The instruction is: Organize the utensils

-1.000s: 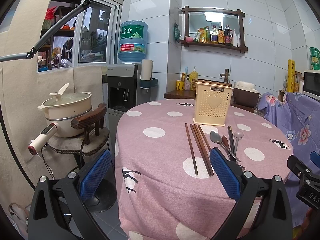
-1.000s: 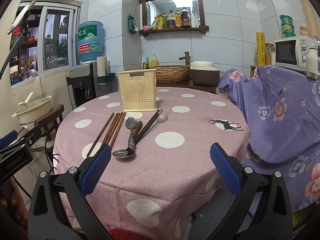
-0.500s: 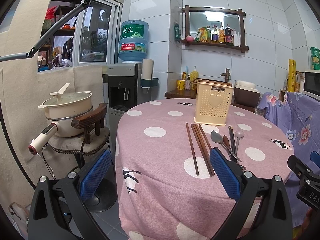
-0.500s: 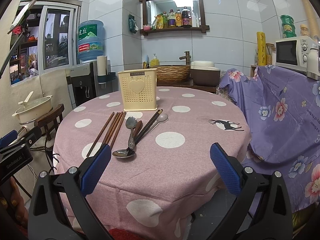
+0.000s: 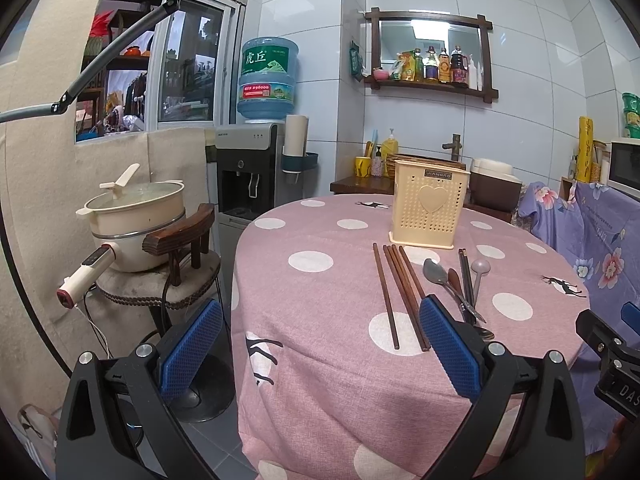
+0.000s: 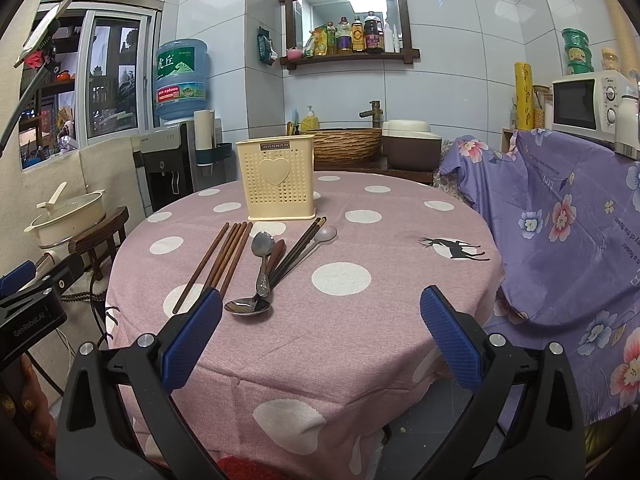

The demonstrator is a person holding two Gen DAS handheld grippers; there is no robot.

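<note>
Utensils lie loose on the pink dotted tablecloth (image 6: pixel 384 320) in front of the cream holder (image 6: pixel 276 178): four brown chopsticks (image 6: pixel 218 262) on my left, then a metal spoon (image 6: pixel 262 264), a dark chopstick pair (image 6: pixel 298 250) and a pale spoon (image 6: pixel 320 238), partly overlapping. I judge them light, stiff and slippery, best pinched mid-shaft, one chopstick pair first. My left gripper (image 5: pixel 316 344) and right gripper (image 6: pixel 320 334) both hover wide open, empty, near the table edge.

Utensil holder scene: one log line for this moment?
phase: pre-grasp | left hand-held gripper: open, empty | right hand-held gripper: open, empty | chopsticks, spoons: flat on table | utensil holder: upright behind them
</note>
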